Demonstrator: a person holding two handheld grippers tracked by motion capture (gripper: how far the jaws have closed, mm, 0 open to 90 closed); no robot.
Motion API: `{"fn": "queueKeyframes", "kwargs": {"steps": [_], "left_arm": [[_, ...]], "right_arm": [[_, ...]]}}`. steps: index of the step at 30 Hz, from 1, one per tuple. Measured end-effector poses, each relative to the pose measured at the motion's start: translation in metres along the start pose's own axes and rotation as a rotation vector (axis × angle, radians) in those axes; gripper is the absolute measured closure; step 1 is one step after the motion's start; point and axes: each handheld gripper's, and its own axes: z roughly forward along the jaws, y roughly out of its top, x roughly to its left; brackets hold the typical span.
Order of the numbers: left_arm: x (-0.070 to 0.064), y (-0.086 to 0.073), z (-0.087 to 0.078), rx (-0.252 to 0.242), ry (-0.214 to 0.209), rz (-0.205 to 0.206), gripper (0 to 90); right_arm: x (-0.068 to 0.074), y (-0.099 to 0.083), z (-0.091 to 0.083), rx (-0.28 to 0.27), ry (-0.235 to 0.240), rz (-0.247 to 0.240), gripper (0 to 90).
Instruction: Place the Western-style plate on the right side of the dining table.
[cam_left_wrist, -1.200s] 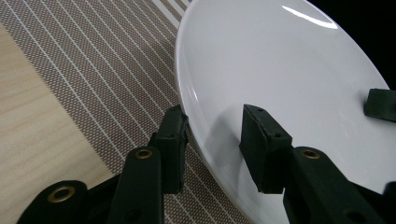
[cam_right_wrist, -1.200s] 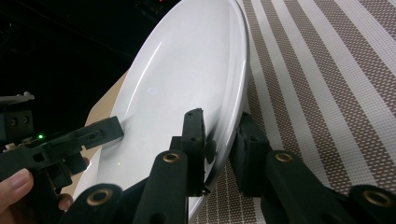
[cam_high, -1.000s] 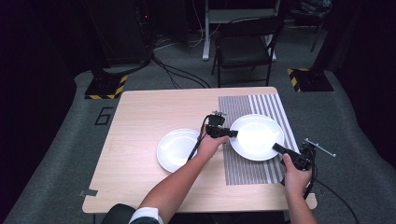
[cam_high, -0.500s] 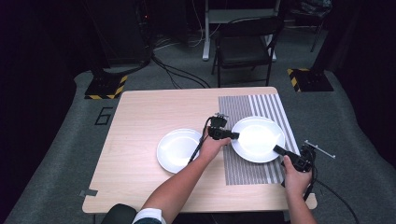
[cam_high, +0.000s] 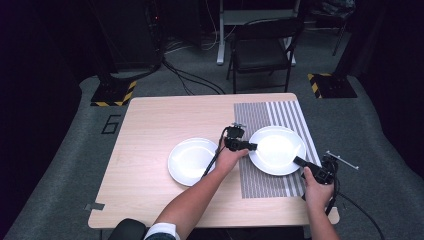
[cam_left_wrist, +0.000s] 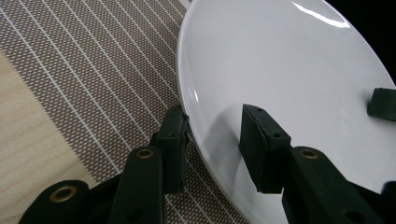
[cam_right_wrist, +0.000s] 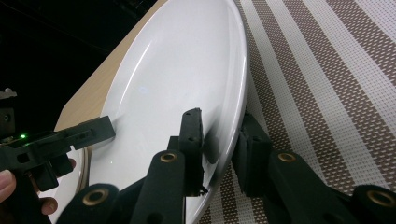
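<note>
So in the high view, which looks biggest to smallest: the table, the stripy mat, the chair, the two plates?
1. Table
2. Chair, though it stands farther off
3. Stripy mat
4. The right plate and the left plate look alike.

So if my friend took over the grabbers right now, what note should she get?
Left gripper: jaws straddle the left rim of the plate, one under the rim, one on top, with a gap at the upper one, so not clamped.
Right gripper: jaws straddle the same plate's near right rim, close around it, but I cannot tell if it is gripped.
The plate sits on the striped placemat. A second plate lies on the bare wooden table, to its left.
Done: both grippers placed at the rim.
Left: probably close both and lift the plate together, keeping it level.
</note>
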Motion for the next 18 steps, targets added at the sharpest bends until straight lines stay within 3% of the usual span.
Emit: {"fn": "queueKeyframes", "kwargs": {"steps": [18], "left_arm": [[0.002,-0.003,0.011,0.027,0.011,-0.009,61.8]], "right_arm": [[-0.003,-0.001,0.005,0.010,-0.048,-0.023,72.9]]}}
